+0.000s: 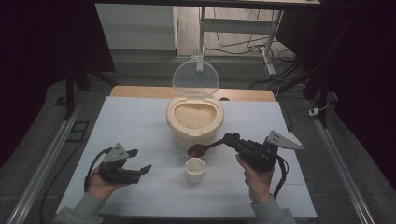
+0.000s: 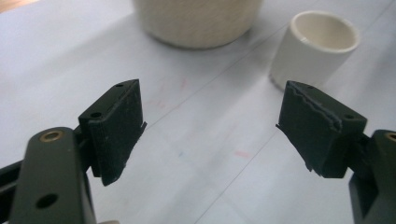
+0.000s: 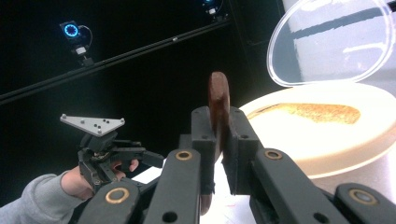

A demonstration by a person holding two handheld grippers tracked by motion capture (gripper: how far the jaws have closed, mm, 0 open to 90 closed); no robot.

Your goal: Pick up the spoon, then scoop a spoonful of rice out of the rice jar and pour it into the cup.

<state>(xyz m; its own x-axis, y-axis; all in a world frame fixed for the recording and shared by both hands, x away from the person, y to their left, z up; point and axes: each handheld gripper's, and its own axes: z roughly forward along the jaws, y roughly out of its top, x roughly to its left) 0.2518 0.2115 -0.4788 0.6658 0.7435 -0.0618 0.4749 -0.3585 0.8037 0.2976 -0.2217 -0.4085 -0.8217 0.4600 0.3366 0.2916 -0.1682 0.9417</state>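
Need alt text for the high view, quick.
The right gripper holds a brown spoon between a rice container with its lid up and a white cup. The left gripper hangs open, empty, over the white table.

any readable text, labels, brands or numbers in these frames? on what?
None can be read.
Rice container and its clear lid: no print or label visible.
White cup: plain, no marking.
Wooden spoon held in the right claw: no marking.
Left claw, open: bare screw holes, no lettering.
Table: faint red and blue smudges, not characters.
Lit ring device in the dark background: no legible sign.
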